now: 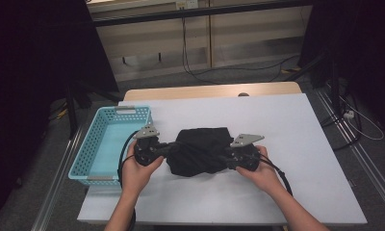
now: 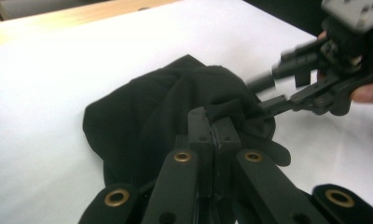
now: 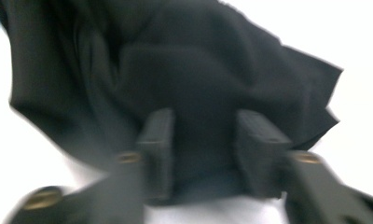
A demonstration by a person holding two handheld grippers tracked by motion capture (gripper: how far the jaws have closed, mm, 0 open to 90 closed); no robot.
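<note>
Left gripper (image 2: 215, 133): I have its jaws pressed together on a fold of the black cloth (image 2: 166, 112); a tuft of fabric stands up between the pads.
Right gripper (image 3: 204, 140): my jaws stand spread, with the cloth lying just ahead of them and between them; no pinch made here yet. The left gripper view shows it (image 2: 278, 95) at the cloth's far edge.
Black cloth (image 1: 202, 150): crumpled in a heap on the white table (image 1: 277, 120), between my two grippers, just right of the basket.
Step in hand: I judge this to be the taking-up of the cloth, one side gripped, the other being sought.
Next move: I would need to close the right jaws on an edge of the cloth, then lift with both together so the cloth does not drag.
Blue basket (image 1: 96, 144): a perforated tray at the table's left edge; nothing lies in it.
</note>
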